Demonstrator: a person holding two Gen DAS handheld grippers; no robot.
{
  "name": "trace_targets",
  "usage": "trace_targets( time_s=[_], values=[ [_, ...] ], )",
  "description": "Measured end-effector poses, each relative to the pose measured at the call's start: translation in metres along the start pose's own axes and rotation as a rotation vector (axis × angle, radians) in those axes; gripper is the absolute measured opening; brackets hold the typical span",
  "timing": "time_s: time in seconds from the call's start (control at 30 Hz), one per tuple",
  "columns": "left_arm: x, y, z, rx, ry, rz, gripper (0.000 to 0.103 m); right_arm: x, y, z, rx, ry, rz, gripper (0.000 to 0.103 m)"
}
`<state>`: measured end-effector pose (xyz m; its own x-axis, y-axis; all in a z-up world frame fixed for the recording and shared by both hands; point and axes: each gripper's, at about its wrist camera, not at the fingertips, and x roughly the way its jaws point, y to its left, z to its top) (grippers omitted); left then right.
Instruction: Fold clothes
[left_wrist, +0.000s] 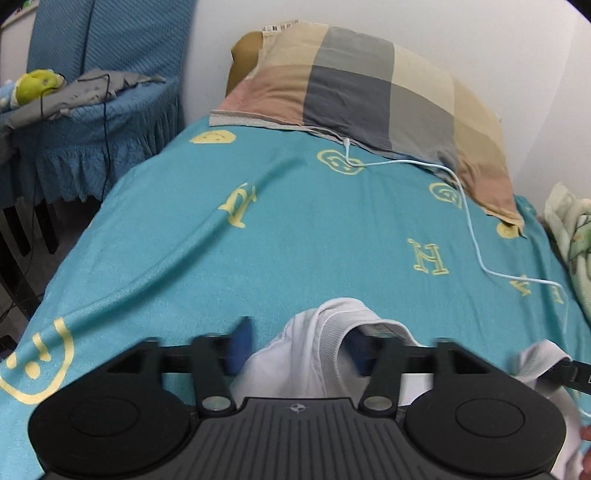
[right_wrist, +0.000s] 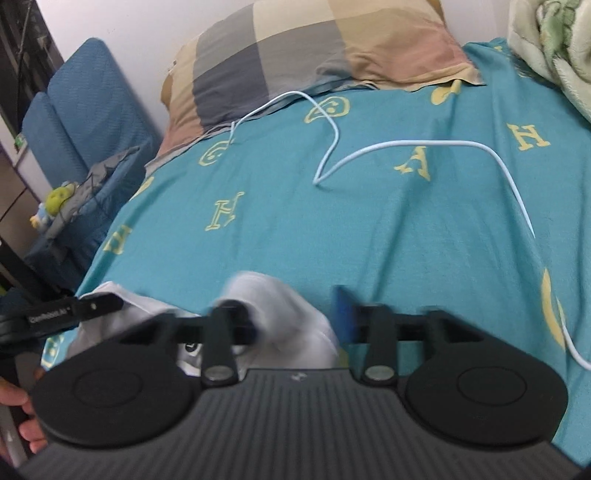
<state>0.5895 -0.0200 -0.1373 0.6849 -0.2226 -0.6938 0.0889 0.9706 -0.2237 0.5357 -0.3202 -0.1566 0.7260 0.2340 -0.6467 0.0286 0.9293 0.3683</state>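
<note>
left gripper (left_wrist: 301, 341): jaws apart, white garment (left_wrist: 314, 354) bunched between them, ribbed collar against the right pad | right gripper (right_wrist: 295, 317): jaws apart, blurred garment fold (right_wrist: 280, 310) between, seemingly nearer the left pad | teal sheet (left_wrist: 295, 221) beyond jaws

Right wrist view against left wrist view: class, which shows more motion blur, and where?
Right wrist view: more blur, smearing the white garment at the right gripper. Left wrist view: sharper, the garment's ribbed collar legible; slight smear on the left gripper. Both bend the bedsheet fisheye-style.
</note>
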Motion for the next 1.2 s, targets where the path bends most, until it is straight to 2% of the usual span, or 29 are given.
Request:
trace_targets(
  time_s=[0.03,0.1,0.13,0.2,0.3,0.4,0.53,0.67,0.77,0.9,1.07,1.2],
  values=[
    [-0.008,-0.001,0.001,0.009,0.005,-0.020,0.087,-0.002,0.001,0.000,-0.011,0.000,-0.005,0.084],
    [-0.023,-0.001,0.004,0.043,0.013,-0.056,0.092,-0.005,0.004,0.001,-0.030,0.015,-0.007,0.086],
    [-0.031,-0.001,0.005,0.060,0.017,-0.074,0.098,-0.005,0.006,0.001,-0.042,0.037,-0.003,0.086],
    [-0.045,-0.003,0.005,0.106,0.029,-0.084,0.102,-0.005,0.010,0.001,-0.071,0.080,-0.005,0.087],
    [-0.069,-0.005,0.000,0.170,0.022,-0.071,0.102,-0.010,0.015,0.003,-0.114,0.105,-0.049,0.087],
    [-0.094,0.000,-0.010,0.151,0.022,-0.069,0.102,-0.020,0.007,0.007,-0.035,0.074,-0.003,0.087],
    [-0.144,0.008,-0.044,0.121,-0.012,-0.111,0.102,-0.031,-0.007,0.009,0.124,0.030,0.054,0.087],
    [-0.199,0.015,-0.089,0.133,-0.038,-0.088,0.100,-0.058,0.001,0.000,0.103,-0.036,0.057,0.087],
    [-0.240,0.023,-0.120,0.098,-0.055,-0.084,0.099,-0.088,0.011,-0.005,0.071,-0.094,0.064,0.087],
    [-0.285,0.039,-0.154,-0.002,-0.065,-0.091,0.098,-0.146,0.026,-0.020,0.036,-0.146,0.069,0.087],
    [-0.326,0.057,-0.189,-0.073,-0.074,-0.083,0.092,-0.234,0.044,-0.067,0.026,-0.158,0.083,0.087],
    [-0.343,0.065,-0.204,-0.118,-0.035,-0.111,0.090,-0.304,0.054,-0.109,0.039,-0.155,0.096,0.087]
  ],
)
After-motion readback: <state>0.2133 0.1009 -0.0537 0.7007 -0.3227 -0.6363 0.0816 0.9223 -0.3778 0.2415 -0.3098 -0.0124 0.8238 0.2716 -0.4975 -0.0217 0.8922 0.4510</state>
